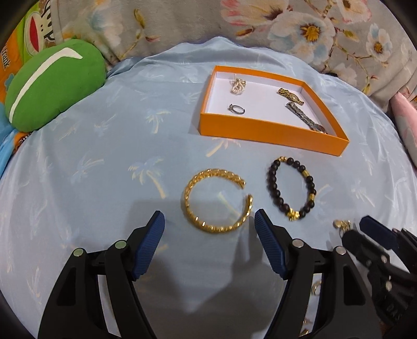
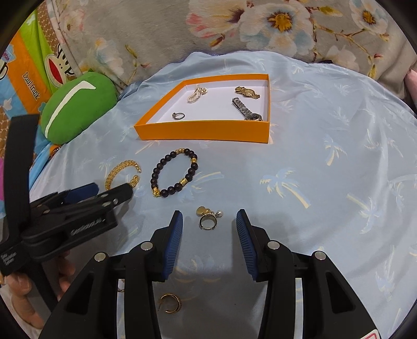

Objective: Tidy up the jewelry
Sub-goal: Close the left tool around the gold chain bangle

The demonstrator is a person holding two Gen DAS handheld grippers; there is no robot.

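Observation:
An orange box (image 1: 263,130) (image 2: 203,130) with a white floor holds a pearl piece (image 1: 237,84), a silver ring (image 1: 236,109), a gold watch (image 1: 289,96) and a silver watch (image 1: 305,117). On the blue cloth in front lie a gold open bangle (image 1: 217,199) (image 2: 122,173) and a black bead bracelet (image 1: 292,189) (image 2: 173,173). My left gripper (image 1: 209,221) is open just short of the bangle. My right gripper (image 2: 208,221) (image 1: 365,229) is open around a gold ring with charms (image 2: 208,216). A gold hoop earring (image 2: 170,302) lies under it.
A green cushion (image 1: 52,83) (image 2: 78,107) sits at the left edge of the blue palm-print cloth (image 2: 325,182). A floral blanket (image 1: 234,20) lies behind the box. A colourful printed sheet (image 2: 28,73) is at the far left.

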